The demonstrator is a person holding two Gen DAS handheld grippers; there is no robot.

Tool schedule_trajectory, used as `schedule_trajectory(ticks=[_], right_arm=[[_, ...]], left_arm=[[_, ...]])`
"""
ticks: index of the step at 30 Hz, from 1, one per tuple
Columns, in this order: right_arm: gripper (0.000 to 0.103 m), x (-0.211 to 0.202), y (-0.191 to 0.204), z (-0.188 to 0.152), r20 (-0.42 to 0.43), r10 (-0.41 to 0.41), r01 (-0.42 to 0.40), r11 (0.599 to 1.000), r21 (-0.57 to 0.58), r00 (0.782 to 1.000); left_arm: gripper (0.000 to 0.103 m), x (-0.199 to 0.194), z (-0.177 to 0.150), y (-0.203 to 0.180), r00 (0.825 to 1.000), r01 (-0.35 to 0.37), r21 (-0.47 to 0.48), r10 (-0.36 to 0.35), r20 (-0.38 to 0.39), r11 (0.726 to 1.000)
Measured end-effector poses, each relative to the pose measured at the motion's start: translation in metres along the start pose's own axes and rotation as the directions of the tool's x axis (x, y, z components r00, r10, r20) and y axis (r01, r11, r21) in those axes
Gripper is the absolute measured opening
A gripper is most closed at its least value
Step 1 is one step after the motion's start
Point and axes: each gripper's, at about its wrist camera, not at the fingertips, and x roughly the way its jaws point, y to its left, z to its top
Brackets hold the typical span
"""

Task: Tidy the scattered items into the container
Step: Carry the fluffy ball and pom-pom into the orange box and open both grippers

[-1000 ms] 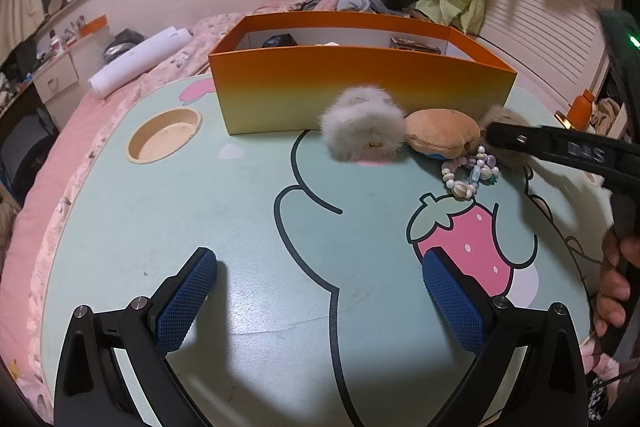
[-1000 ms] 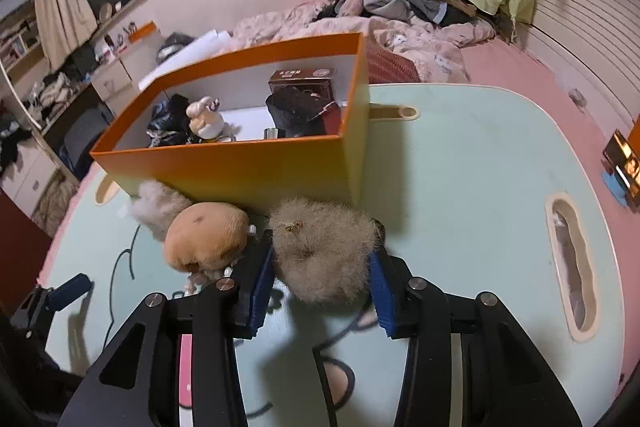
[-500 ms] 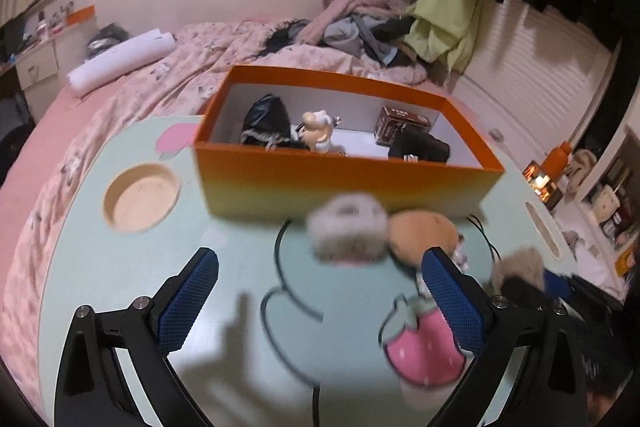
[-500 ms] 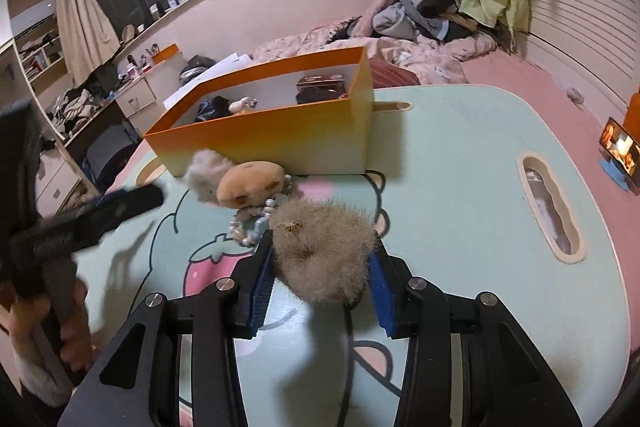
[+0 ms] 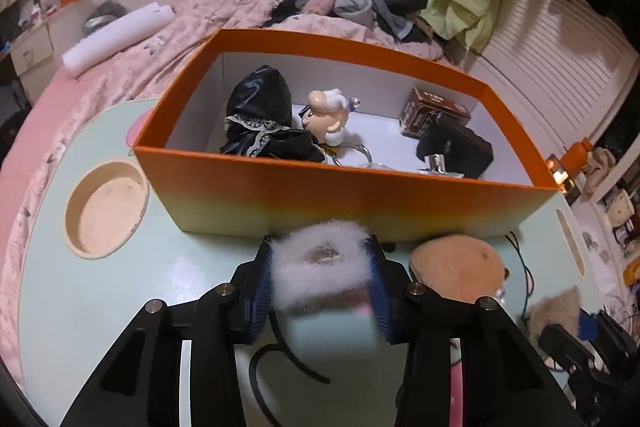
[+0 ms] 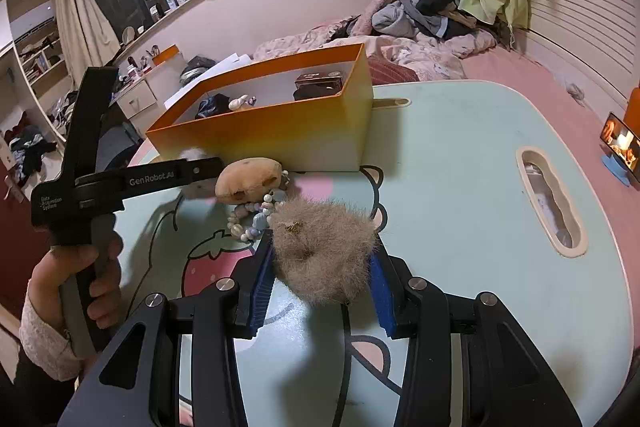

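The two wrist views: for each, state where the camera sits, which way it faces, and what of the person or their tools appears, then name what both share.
Left wrist: sits behind the left gripper, looking down into the orange box; its jaws, just closing, press a white fluffy scrunchie.
Right wrist: sits behind the right gripper, clamping a beige fluffy scrunchie, facing the box's corner; a hand holds the left gripper.
Shared: box, tan plush, table.

"GenRobot.AI" stands in white on the black plastic left gripper (image 6: 188,173) arm — smaller print beside it is unreadable.
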Motion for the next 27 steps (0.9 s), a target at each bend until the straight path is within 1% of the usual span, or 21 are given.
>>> schedule_trajectory(ticks=[2,7,11,13,15,16,19,21,23,25,27], right_arm=[[0.044,0.000,0.000,0.000,0.001,0.002,-0.002,1.000,-0.002,1.000],[0.044,-0.001,0.006,0.001,0.005,0.008,-0.007,1.000,-0.015,1.000],[0.044,-0.003,0.014,0.007,0.014,0.015,-0.014,0.999,-0.038,1.000],[0.044,-0.004,0.019,0.014,0.023,0.022,-0.020,0.999,-0.051,1.000],[0.044,-0.005,0.023,0.025,0.028,0.049,-0.048,0.997,-0.056,0.998],[0.044,-0.005,0.026,0.034,0.035,0.061,-0.058,0.996,-0.062,0.998],[0.044,-0.004,0.037,0.060,0.066,0.048,-0.040,0.994,-0.105,0.997],[0.044,0.001,0.040,0.077,0.074,0.043,-0.034,0.993,-0.113,0.996],[0.044,0.011,0.043,0.099,0.072,0.038,-0.030,0.993,-0.110,0.997],[0.044,0.027,0.048,0.116,0.059,0.015,-0.008,0.992,-0.129,0.998],[0.044,0.040,0.052,0.126,0.046,-0.009,0.015,0.990,-0.141,0.999]], left_arm=[[0.040,-0.006,-0.006,0.005,1.000,0.011,-0.003,-0.011,0.011,1.000],[0.040,-0.035,-0.025,0.015,0.997,0.015,0.006,-0.015,0.071,1.000],[0.040,-0.057,-0.020,0.017,0.993,0.026,0.018,-0.028,0.111,0.999],[0.040,-0.068,-0.008,0.014,0.990,0.036,0.027,-0.039,0.137,0.999],[0.040,-0.079,0.005,0.009,0.983,0.031,0.042,-0.038,0.181,0.999],[0.040,-0.081,0.013,0.007,0.981,0.027,0.049,-0.035,0.191,0.998],[0.040,-0.083,0.038,0.005,0.978,0.024,0.055,-0.034,0.204,0.998],[0.040,-0.080,0.057,0.003,0.978,0.006,0.058,-0.018,0.206,0.998],[0.040,-0.071,0.074,0.004,0.981,-0.006,0.054,-0.005,0.193,0.999],[0.040,-0.060,0.087,0.007,0.985,-0.010,0.047,0.002,0.175,0.999],[0.040,-0.048,0.093,0.007,0.986,-0.010,0.054,0.001,0.165,0.998]])
